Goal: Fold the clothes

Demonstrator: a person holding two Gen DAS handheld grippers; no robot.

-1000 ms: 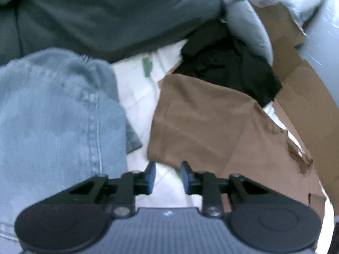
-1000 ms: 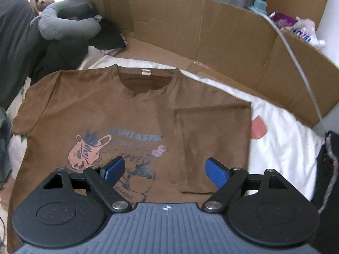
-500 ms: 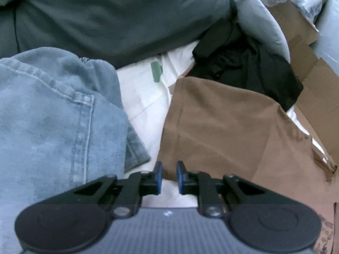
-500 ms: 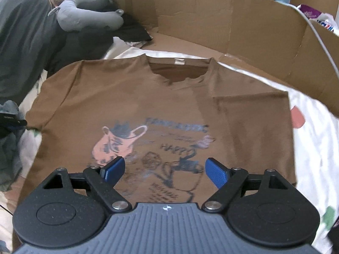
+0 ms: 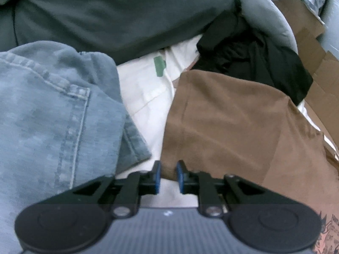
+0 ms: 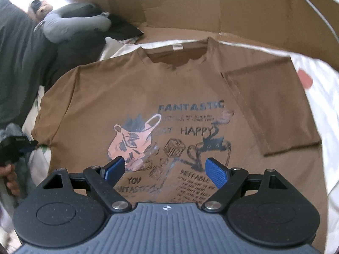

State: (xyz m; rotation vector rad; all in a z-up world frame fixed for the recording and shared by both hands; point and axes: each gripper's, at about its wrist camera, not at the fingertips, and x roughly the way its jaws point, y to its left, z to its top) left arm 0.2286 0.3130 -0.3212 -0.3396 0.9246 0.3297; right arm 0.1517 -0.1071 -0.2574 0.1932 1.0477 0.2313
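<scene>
Evidently the brown T-shirt lies print-up on the white bed sheet for folding, the left gripper narrowly parted at its sleeve edge, having just reopened, while the right gripper hovers wide, empty.

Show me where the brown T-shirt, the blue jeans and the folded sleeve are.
brown T-shirt (image 6: 131,89): right wrist view, plain chest above the print.
blue jeans (image 5: 48,118): left wrist view, denim beside the pocket seam.
folded sleeve (image 6: 273,105): right wrist view, middle of the sleeve.
</scene>
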